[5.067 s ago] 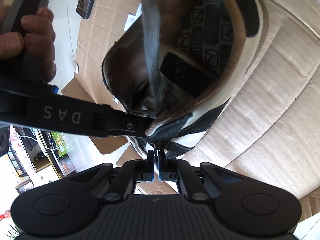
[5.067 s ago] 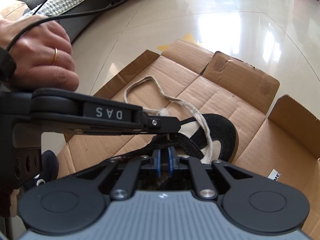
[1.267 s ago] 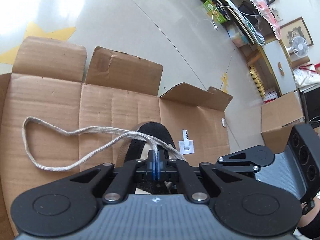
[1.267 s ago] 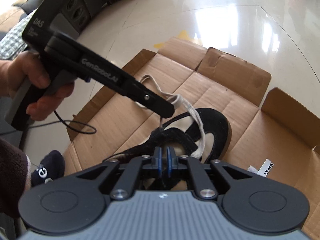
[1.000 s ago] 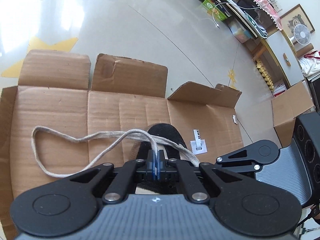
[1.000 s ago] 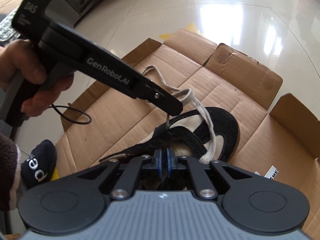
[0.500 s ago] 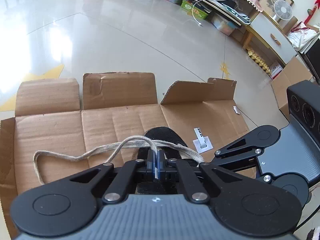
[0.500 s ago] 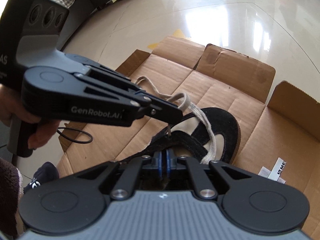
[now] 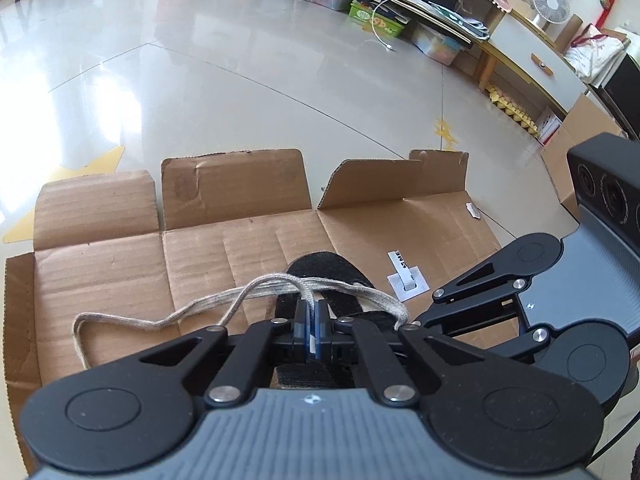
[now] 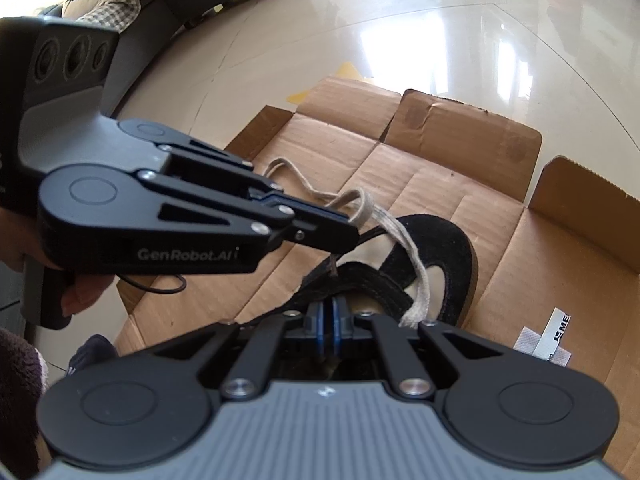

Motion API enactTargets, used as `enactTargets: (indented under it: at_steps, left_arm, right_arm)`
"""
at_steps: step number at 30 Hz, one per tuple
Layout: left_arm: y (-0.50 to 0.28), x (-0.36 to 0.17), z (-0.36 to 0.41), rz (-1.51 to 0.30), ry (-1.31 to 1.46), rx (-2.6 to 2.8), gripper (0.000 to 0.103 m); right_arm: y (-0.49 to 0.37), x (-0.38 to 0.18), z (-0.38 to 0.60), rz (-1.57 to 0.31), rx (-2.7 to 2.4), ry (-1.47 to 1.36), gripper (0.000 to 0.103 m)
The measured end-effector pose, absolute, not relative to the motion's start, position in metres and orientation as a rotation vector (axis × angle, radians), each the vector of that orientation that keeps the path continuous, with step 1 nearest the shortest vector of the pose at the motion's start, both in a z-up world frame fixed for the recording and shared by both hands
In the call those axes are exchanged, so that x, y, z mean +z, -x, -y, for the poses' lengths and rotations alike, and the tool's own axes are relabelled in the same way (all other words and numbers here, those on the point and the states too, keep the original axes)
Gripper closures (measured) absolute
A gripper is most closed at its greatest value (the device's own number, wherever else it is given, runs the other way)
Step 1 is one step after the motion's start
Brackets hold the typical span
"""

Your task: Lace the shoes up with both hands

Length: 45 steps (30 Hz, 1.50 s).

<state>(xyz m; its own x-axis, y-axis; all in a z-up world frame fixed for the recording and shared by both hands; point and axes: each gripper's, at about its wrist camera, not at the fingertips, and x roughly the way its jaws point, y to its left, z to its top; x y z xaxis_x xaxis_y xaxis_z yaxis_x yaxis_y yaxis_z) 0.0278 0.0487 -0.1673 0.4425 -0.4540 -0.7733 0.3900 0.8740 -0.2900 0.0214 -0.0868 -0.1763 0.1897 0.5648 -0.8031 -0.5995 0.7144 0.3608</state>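
My left gripper [image 10: 352,226] is pressed together on the beige lace [image 10: 404,240], near a bend of it, and I hold this part lifted above the black shoe [image 10: 444,248]. My right gripper [image 10: 329,320] is also together, clamped on the dark edge of the shoe opening, so the shoe cannot slide. The shoe lies on the flattened cardboard box [image 9: 120,264], the toe pointing away from me. The rest of the lace makes a long loop on the cardboard at my left.

To do this step well, I think I must pull the lace slowly and in line with its eyelet, while the right side holds firm. Which eyelet it goes through, I cannot see.

The box is opened flat and holds nothing; the shoe is empty of any foot.
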Motion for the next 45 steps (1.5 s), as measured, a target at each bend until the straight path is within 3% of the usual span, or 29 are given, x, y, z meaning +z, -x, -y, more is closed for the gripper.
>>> enactTargets:
  at_steps: [18, 31, 34, 35, 37, 38, 39, 45]
  left_arm:
    - [-0.012, -0.165, -0.039, -0.940, -0.037, -0.579, 0.102]
    - [-0.045, -0.172, -0.049, -1.203, 0.137, -0.586, 0.100]
    - [-0.048, -0.176, -0.056, -1.231, 0.213, -0.572, 0.098]
    - [-0.049, -0.177, -0.058, -1.235, 0.230, -0.571, 0.096]
    - [-0.050, -0.175, -0.059, -1.239, 0.234, -0.566, 0.082]
    - [-0.049, -0.173, -0.060, -1.236, 0.227, -0.562, 0.065]
    - [-0.047, -0.171, -0.059, -1.224, 0.211, -0.560, 0.060]
    - [-0.032, -0.153, -0.049, -1.182, 0.070, -0.625, 0.060]
  right_arm:
    - [-0.021, -0.176, 0.086, -1.119, 0.808, 0.036, 0.095]
    - [-0.017, -0.179, 0.085, -1.076, 0.817, 0.098, 0.093]
    - [-0.015, -0.181, 0.083, -1.042, 0.825, 0.134, 0.100]
    - [-0.013, -0.180, 0.082, -1.026, 0.827, 0.151, 0.103]
    - [-0.011, -0.178, 0.083, -1.015, 0.829, 0.168, 0.103]
    - [-0.010, -0.176, 0.083, -1.016, 0.829, 0.170, 0.103]
    - [-0.011, -0.172, 0.083, -1.023, 0.829, 0.178, 0.103]
    - [-0.008, -0.160, 0.085, -1.037, 0.831, 0.232, 0.103]
